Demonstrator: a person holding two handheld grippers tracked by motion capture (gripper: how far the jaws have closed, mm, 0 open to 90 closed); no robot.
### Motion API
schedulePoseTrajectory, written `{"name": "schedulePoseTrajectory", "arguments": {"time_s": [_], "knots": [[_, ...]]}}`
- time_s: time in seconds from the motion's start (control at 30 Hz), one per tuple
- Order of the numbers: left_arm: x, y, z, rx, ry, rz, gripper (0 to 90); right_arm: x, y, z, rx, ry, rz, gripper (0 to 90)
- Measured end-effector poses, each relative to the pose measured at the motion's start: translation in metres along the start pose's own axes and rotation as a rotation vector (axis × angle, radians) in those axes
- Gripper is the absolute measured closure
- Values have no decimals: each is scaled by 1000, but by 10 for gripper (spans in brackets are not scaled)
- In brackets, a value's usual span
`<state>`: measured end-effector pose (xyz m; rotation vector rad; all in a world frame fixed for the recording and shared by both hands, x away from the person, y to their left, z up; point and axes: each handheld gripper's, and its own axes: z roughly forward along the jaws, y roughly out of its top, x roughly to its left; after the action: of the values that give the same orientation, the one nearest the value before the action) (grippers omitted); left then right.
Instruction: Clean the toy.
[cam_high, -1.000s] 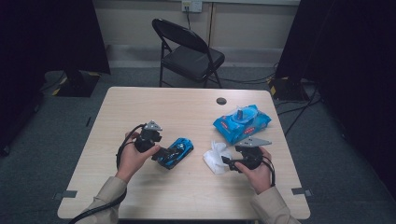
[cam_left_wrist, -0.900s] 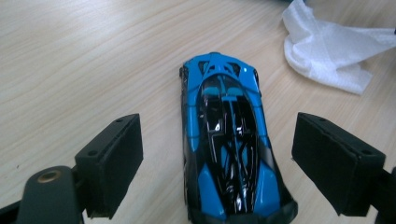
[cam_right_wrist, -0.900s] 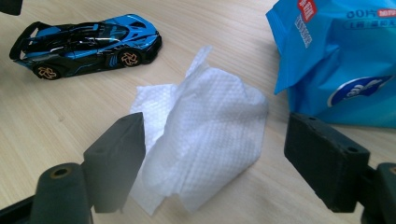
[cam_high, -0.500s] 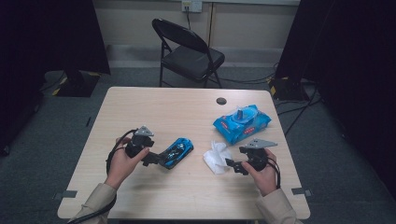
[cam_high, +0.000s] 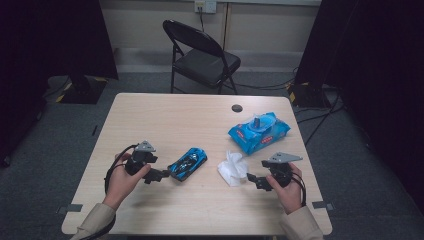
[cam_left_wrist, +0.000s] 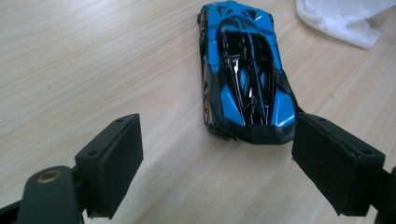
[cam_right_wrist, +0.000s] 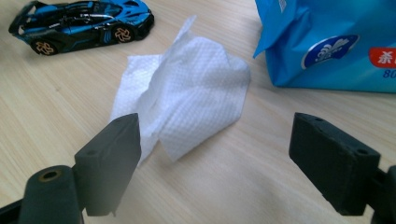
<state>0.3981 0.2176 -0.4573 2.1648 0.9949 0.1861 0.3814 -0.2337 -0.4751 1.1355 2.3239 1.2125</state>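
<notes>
My left gripper (cam_left_wrist: 217, 154) gapes, the glossy blue-black toy car (cam_left_wrist: 243, 70) just ahead; my right gripper (cam_right_wrist: 215, 158) gapes before the crumpled white wipe (cam_right_wrist: 187, 88), the blue wipes pack (cam_right_wrist: 327, 42) cut off beyond.

The pale wooden table (cam_high: 165, 117) bears a blue toy car (cam_high: 188, 163), a crumpled wipe (cam_high: 231, 167), a wipes pack (cam_high: 259, 131), perhaps a grommet (cam_high: 237, 108).

Both tongs, L (cam_high: 161, 175) & R (cam_high: 253, 179), apparently gaping, held low.

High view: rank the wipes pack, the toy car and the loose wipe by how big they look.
1. Wipes pack, clearly largest.
2. Toy car and loose wipe look about alike; I would not rank them.
</notes>
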Motion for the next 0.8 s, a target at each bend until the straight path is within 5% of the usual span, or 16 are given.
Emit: {"name": "schedulePoseTrajectory", "arguments": {"time_s": [0.8], "knots": [[7, -35, -6, 18, 1, 8, 162, -7, -26, -15, 50, -5, -6, 174]]}}
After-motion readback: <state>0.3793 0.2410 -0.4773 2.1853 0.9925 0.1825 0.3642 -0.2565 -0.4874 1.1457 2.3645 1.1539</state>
